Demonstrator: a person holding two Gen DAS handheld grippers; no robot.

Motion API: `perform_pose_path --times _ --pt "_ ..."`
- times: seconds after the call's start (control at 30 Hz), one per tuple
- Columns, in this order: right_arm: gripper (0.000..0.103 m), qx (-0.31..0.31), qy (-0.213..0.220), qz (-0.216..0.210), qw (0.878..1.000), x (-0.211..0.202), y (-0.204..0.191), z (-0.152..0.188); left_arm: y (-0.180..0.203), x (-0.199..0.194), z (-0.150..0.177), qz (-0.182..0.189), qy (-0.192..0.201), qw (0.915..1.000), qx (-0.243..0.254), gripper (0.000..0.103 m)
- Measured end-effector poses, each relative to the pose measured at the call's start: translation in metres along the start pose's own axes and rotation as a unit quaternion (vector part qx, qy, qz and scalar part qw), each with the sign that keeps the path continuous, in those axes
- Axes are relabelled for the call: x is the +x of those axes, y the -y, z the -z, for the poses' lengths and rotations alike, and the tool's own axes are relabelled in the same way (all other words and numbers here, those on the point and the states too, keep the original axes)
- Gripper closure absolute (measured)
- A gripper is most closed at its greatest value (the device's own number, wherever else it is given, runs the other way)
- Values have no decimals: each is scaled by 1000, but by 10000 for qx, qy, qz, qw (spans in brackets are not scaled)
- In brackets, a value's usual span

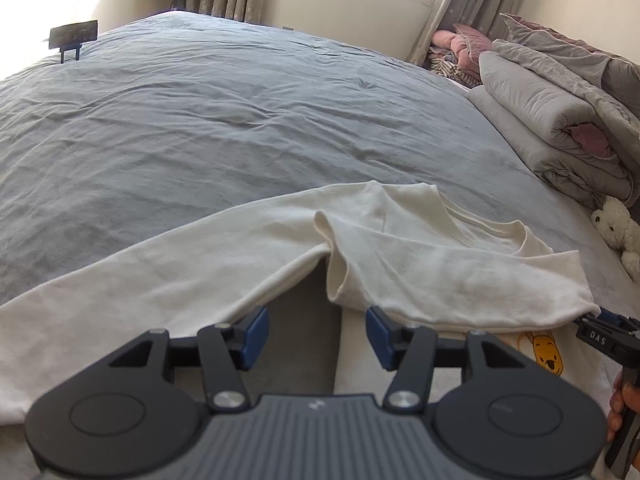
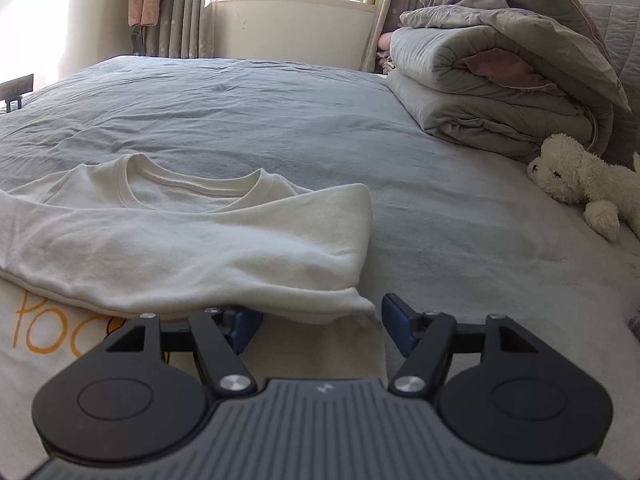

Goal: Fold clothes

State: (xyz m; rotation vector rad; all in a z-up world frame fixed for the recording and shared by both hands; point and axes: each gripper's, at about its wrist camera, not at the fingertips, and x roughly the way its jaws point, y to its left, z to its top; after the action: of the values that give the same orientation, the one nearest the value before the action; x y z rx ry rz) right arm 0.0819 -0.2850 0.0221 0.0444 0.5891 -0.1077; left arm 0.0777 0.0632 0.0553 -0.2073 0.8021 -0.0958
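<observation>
White shirt (image 2: 192, 240) is spread on the bed (image 2: 320, 120) w/ a sleeve laid across the chest, prob. to narrow it for folding. Left gripper (image 1: 318, 330) & right gripper (image 2: 316, 322) are held at the sleeve's near edge, jaws spread, nothing pinched.

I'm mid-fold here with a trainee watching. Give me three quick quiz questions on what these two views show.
1. True or false: the left gripper is clamped on the white shirt.
2. What lies beside the folded grey duvet: A) a soft toy, B) a book, C) a shoe?
3. What colour is the lettering printed on the shirt?

Key
1. False; both it and the right gripper stand open.
2. A, the white soft toy.
3. Orange.
</observation>
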Motion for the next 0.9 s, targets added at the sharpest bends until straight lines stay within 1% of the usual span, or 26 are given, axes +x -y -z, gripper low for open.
perform_pose_path --times 0.03,0.1,0.13,0.17,0.27,0.3,0.4,0.5,0.57,0.63,0.7,0.73,0.77,0.8,0.83,0.87,0.9 --pt "67 28 52 70 10000 3 1 -1 0 0 0 2 -2 10000 2 48" --pt "71 143 87 144 9998 7 5 -2 0 0 1 16 -13 10000 8 48" --pt "76 240 57 136 9996 8 8 -2 1 0 1 24 -19 10000 12 48" --pt "77 337 28 128 9993 8 12 -3 1 0 1 25 -23 10000 21 48" --pt "77 943 -151 42 9954 11 27 -3 2 0 2 25 -38 10000 64 48" --pt "77 1023 -235 31 9945 13 30 -3 2 1 3 28 -56 9999 82 48" --pt "77 415 -351 248 9982 16 19 1 5 2 5 47 -113 9998 136 48" --pt "77 1171 -442 5 9921 14 38 1 3 3 6 63 -141 9998 127 48" --pt "77 1718 -501 -174 9837 14 51 1 2 3 6 76 -162 9998 108 48" --pt "77 2258 -559 -352 9719 13 65 1 2 4 6 81 -179 9997 125 48" --pt "75 2174 -838 -669 9702 19 72 2 3 5 7 99 -215 9996 149 47" --pt "74 1769 -960 -795 9763 20 71 -1 3 6 7 119 -251 9995 173 47" --pt "69 1421 -1058 -761 9812 17 70 -7 4 7 8 143 -280 9993 193 47" --pt "61 1089 -1152 -703 9848 13 68 -14 3 6 7 169 -285 9993 199 47" --pt "46 915 -1121 -563 9879 8 69 -20 3 6 7 196 -287 9992 204 47" --pt "44 778 -1010 -531 9904 3 69 -26 2 5 5 223 -268 9992 202 47" --pt "44 665 -944 -531 9919 0 68 -28 1 3 4 258 -227 9992 196 47"
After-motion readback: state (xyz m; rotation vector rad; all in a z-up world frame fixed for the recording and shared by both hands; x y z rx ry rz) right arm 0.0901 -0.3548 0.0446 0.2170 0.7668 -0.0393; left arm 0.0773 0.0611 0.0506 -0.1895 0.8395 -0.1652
